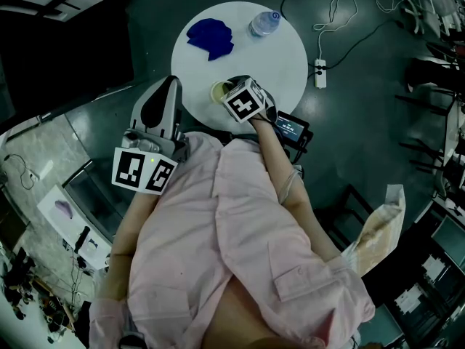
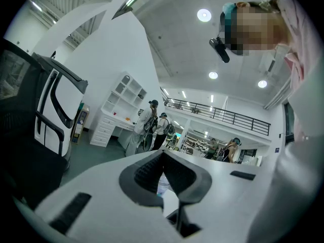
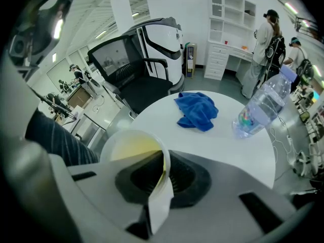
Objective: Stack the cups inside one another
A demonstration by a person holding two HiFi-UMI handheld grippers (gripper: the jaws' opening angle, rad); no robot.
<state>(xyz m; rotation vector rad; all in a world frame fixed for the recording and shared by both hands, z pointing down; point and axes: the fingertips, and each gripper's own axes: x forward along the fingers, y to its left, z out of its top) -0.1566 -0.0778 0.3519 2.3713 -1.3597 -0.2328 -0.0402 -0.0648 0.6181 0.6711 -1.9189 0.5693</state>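
Observation:
A white paper cup (image 1: 217, 91) with a yellowish inside stands at the near edge of the round white table (image 1: 276, 67). My right gripper (image 1: 228, 91) points steeply down at it and is shut on the cup's wall. In the right gripper view the cup (image 3: 126, 148) fills the lower left, its rim pinched between the pads of the right gripper (image 3: 162, 178). Whether more than one cup is nested there I cannot tell. My left gripper (image 1: 169, 84) hangs off the table's left edge, level, shut and holding nothing (image 2: 163, 178).
A crumpled blue cloth (image 1: 211, 37) and a lying water bottle (image 1: 264, 22) rest on the table's far side. A small device with a lit screen (image 1: 292, 128) sits below the near edge. A power strip (image 1: 320, 73) lies on the floor at the right. A chair (image 3: 147, 65) stands beyond the table.

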